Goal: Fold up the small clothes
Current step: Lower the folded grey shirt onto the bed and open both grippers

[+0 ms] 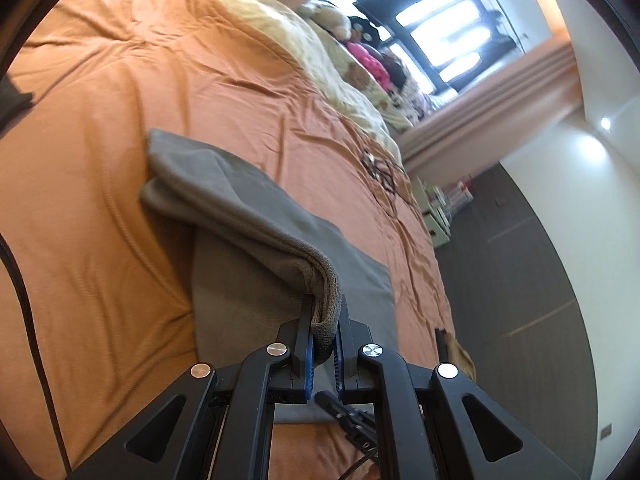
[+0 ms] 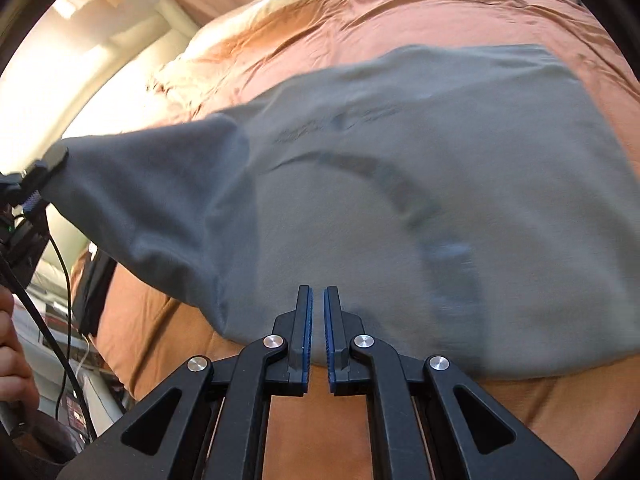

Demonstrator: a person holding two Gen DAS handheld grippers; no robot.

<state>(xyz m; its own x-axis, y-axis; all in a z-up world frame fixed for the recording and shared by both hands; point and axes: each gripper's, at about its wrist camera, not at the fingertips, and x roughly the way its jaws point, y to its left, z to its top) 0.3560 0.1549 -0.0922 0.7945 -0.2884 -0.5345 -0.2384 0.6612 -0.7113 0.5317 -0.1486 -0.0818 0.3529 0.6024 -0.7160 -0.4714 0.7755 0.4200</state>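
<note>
A grey garment (image 1: 240,208) lies on the orange bed cover (image 1: 100,160). One sleeve-like end of it is lifted and drawn taut. My left gripper (image 1: 325,312) is shut on that end's ribbed edge, which is folded between the blue pads. The right wrist view shows the same garment (image 2: 400,200) spread flat, with faint lettering and a curved dark seam. There the left gripper (image 2: 40,176) holds the raised corner at the far left. My right gripper (image 2: 318,292) hovers over the garment's near edge, shut apart from a thin slit, with nothing between its fingers.
A cream blanket (image 1: 320,52) and soft toys (image 1: 340,24) line the bed's far side below a window. Dark floor (image 1: 520,280) runs past the bed edge. A black cable (image 1: 24,300) crosses the cover. A person's hand (image 2: 12,360) and more cables are at the left.
</note>
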